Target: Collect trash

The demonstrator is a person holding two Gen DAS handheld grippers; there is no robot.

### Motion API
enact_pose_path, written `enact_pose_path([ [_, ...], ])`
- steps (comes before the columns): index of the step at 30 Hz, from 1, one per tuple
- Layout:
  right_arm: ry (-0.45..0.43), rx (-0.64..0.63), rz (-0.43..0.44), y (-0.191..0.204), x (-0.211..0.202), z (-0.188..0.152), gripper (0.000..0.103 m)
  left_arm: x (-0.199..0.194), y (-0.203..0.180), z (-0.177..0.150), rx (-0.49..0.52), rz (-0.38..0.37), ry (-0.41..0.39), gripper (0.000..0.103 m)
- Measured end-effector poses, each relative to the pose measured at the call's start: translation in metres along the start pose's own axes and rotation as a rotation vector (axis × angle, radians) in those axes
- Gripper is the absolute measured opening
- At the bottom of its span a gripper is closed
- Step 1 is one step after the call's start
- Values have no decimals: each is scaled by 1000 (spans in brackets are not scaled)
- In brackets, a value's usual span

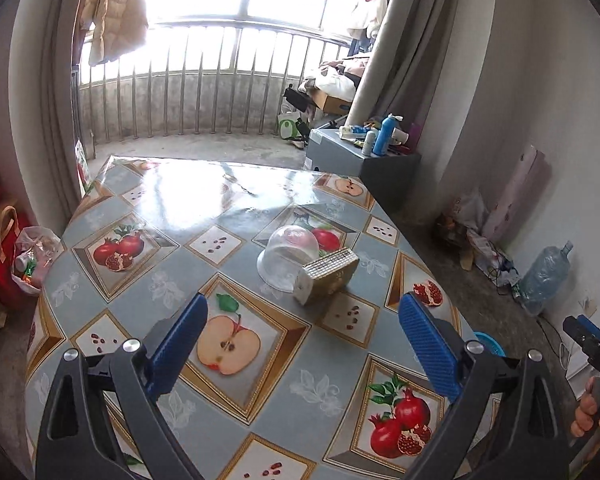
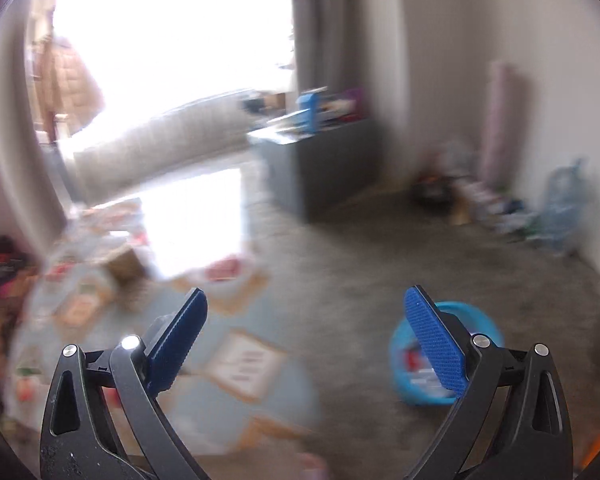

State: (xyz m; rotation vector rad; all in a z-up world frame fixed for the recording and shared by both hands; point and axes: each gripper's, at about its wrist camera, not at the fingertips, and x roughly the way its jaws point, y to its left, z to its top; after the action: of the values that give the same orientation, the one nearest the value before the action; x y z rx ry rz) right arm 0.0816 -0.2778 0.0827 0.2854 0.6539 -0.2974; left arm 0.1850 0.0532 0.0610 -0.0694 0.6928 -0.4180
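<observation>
A clear plastic cup (image 1: 287,256) lies on its side on the fruit-patterned table (image 1: 172,216), touching a small gold carton (image 1: 327,276). My left gripper (image 1: 304,340) is open and empty, held above the table's near half, short of both. My right gripper (image 2: 306,336) is open and empty, off the table's right edge; it also shows at the far right of the left wrist view (image 1: 588,340). A blue bin (image 2: 440,356) with some trash stands on the floor just behind the right fingertip (image 2: 432,336). The right wrist view is blurred by motion.
A grey cabinet (image 1: 364,160) with bottles stands beyond the table's far right corner. A large water jug (image 1: 546,276) and clutter line the right wall. Bags (image 1: 32,256) sit on the floor left of the table. A balcony railing is behind.
</observation>
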Motion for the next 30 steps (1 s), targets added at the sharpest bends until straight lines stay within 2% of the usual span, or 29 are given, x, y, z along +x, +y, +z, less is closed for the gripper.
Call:
enact_pose_path([
  [4,87,67,231,24,33,19,78,15,13,15,-26,-66,-30,91],
  [6,143,106,322,40,54,27,72,27,17,22,-48,-96,-25,85],
  [8,220,145,406,57,82,33,65,44,23,29,-76,-132,-13,74],
  [11,324,200,492,88,115,33,58,74,36,43,-123,-175,16,64],
  [15,430,270,556,113,161,36,52,119,54,61,-196,-189,68,53],
  [17,469,310,573,123,175,35,49,144,64,69,-240,-170,95,46],
  [23,531,386,612,132,208,38,46,204,87,72,-332,-168,193,32],
  [26,557,409,626,136,220,37,45,224,89,66,-343,-183,246,28],
  [30,596,440,648,139,230,30,33,233,80,58,-312,-223,301,26],
])
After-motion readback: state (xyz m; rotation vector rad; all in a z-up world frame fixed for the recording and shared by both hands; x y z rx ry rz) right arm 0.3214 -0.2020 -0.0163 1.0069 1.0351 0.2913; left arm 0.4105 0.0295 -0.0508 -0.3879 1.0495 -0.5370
